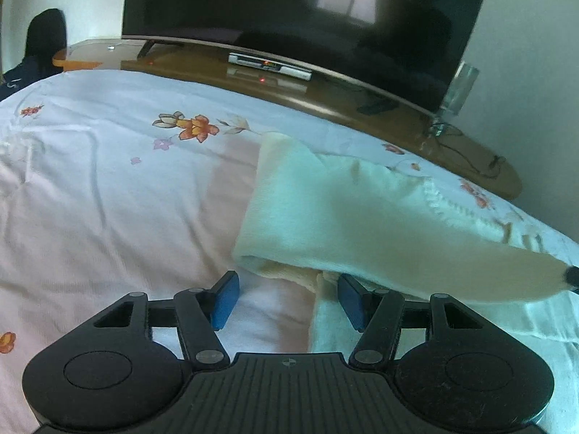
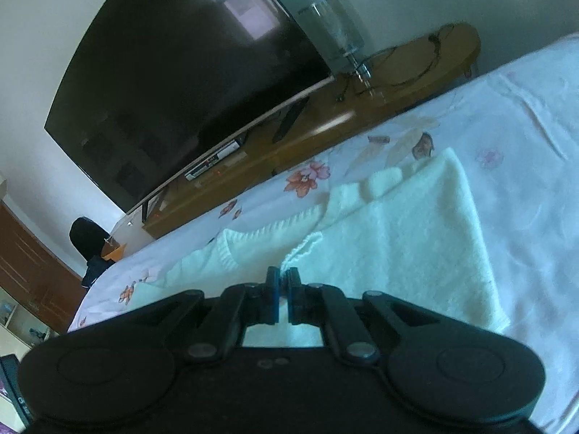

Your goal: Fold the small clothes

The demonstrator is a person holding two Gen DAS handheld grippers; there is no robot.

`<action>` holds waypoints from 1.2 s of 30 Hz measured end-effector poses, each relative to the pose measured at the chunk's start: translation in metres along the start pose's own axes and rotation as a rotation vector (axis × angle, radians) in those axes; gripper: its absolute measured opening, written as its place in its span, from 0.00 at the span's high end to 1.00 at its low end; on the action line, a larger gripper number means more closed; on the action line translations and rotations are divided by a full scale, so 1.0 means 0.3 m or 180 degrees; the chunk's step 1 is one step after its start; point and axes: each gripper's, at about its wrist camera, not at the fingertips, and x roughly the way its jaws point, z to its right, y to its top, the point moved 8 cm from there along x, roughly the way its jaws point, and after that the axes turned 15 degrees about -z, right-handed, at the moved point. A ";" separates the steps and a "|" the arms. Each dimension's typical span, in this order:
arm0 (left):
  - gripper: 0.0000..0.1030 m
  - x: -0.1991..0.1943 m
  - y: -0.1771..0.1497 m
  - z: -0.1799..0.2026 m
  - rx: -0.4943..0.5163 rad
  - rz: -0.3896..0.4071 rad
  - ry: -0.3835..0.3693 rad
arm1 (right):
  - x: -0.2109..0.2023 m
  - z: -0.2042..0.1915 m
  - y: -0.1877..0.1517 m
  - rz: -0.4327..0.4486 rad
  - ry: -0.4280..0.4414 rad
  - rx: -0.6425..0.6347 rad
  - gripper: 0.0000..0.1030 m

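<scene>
A cream knitted garment [image 1: 362,217] lies on the floral bed sheet [image 1: 108,181], part of it lifted and stretched toward the right. My left gripper [image 1: 287,298] is open, its blue pads [image 1: 226,300] apart, with the garment's near edge just in front of and beside the right pad. In the right wrist view the same garment [image 2: 398,224] spreads ahead on the bed. My right gripper [image 2: 283,294] is shut on the garment's edge, with knit fabric pinched between the pads. The right gripper's tip [image 1: 573,275] shows at the far right of the left wrist view, holding the lifted fabric.
A wooden TV stand [image 1: 325,94] runs along the bed's far edge with a large dark TV [image 1: 296,11], a set-top box [image 1: 269,65], a glass lamp [image 1: 459,90] and cables. A dark chair [image 1: 45,36] stands at the far left.
</scene>
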 end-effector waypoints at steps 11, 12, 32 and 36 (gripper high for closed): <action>0.42 0.021 0.009 0.023 0.0246 -0.0154 0.0125 | -0.147 0.098 0.001 0.0249 -0.0211 0.0049 0.95; 0.42 0.019 0.010 0.024 0.0263 -0.0154 0.0124 | -0.154 0.112 -0.002 0.0260 -0.0252 0.0051 0.95; 0.42 0.013 0.010 0.010 0.0354 -0.0181 0.0047 | -0.178 0.287 -0.064 0.0164 -0.0592 0.0187 0.95; 0.42 0.013 0.009 0.013 0.0382 -0.0185 0.0072 | -0.160 0.328 -0.078 0.0081 -0.0730 0.0197 0.97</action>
